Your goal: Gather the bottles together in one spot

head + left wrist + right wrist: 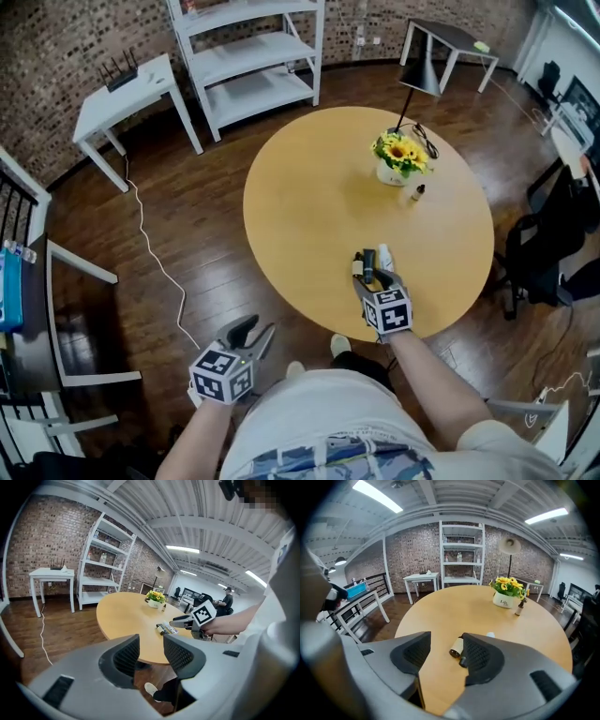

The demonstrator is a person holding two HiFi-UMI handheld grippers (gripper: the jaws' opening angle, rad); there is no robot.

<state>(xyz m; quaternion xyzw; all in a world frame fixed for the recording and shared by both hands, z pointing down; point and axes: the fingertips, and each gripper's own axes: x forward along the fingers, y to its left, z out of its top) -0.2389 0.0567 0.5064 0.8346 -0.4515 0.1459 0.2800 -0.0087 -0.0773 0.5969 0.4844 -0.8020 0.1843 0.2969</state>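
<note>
Both grippers are holding their jaws apart and gripping nothing. The right gripper [446,641] is hovering over the near edge of the round table [309,206], pointing down at a small cluster of bottles lying on their sides there. One of them, the amber bottle [457,646], is showing a cream label round its body and its dark round end is facing the gripper; it is lying in the gap between the jaws, close to the right jaw, with neither pad pressing on it. A darker bottle [463,661] is lying just beside it, partly hidden by the right jaw, and a white cap [490,634] is showing past that jaw. One small brown bottle [519,607] with a dark cap is standing upright at the far right of the table, just beside the sunflower pot [504,601], well apart from the cluster. The left gripper [151,641] is hanging off the table, left of the near edge, above the wooden floor [187,225].
</note>
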